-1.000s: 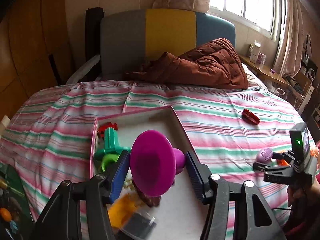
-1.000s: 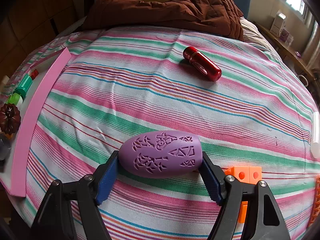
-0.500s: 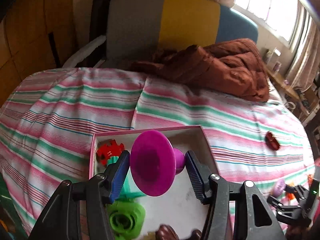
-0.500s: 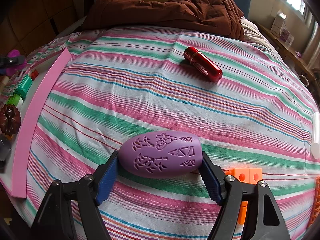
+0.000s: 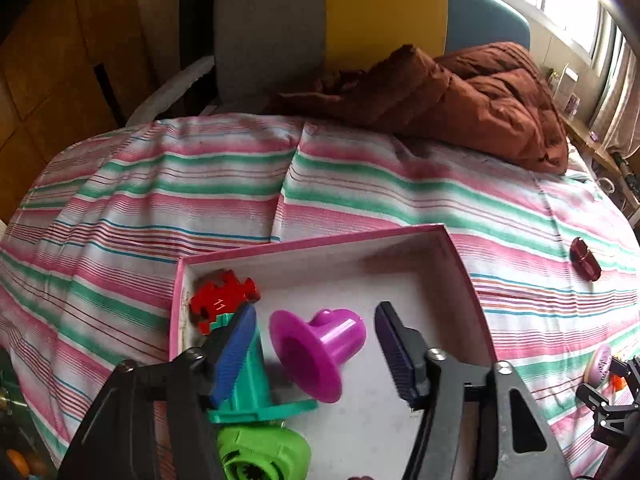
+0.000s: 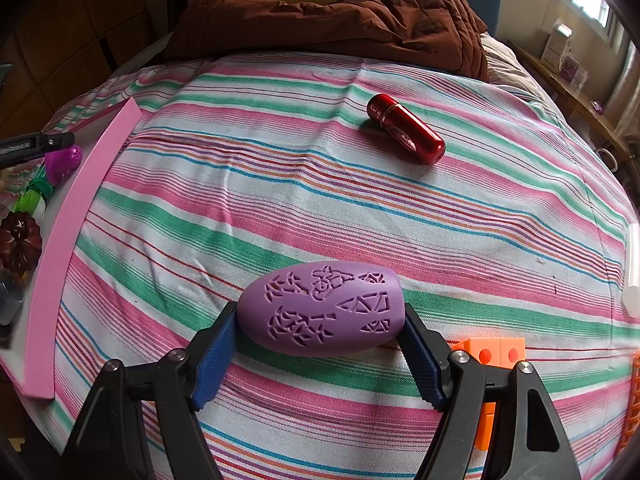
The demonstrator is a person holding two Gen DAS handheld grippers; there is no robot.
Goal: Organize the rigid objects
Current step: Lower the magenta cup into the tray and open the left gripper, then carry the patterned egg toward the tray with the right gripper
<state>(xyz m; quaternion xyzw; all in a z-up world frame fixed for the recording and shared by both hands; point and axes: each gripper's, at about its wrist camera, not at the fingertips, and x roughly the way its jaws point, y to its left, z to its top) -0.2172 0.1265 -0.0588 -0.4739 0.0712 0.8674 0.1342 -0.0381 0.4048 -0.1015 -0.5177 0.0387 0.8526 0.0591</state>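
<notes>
We see a glossy magenta plastic funnel-shaped piece (image 5: pixel 316 350) lying on its side on the white floor of the shallow pink-rimmed cardboard box (image 5: pixel 316 242), flared mouth toward us, just right of a teal plastic cone-shaped piece (image 5: pixel 252 384), with a red jagged plastic puzzle piece (image 5: pixel 220 298) in the far left corner and a bright green ribbed plastic cap (image 5: pixel 262 454) nearest. On the striped bedsheet we find a matte lilac egg-shaped plastic shell with cut-out patterns (image 6: pixel 320 308), long axis left to right. Farther off to the right lies a shiny red metallic capsule (image 6: pixel 406 128), and an orange plastic block with round holes (image 6: pixel 494 354) sits near right.

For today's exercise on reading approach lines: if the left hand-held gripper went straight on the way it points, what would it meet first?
Probably the magenta funnel-shaped piece, lying loose between the open jaws of the left hand-held gripper; just behind it is the floor of the pink box. Depth is hard to judge.
</notes>
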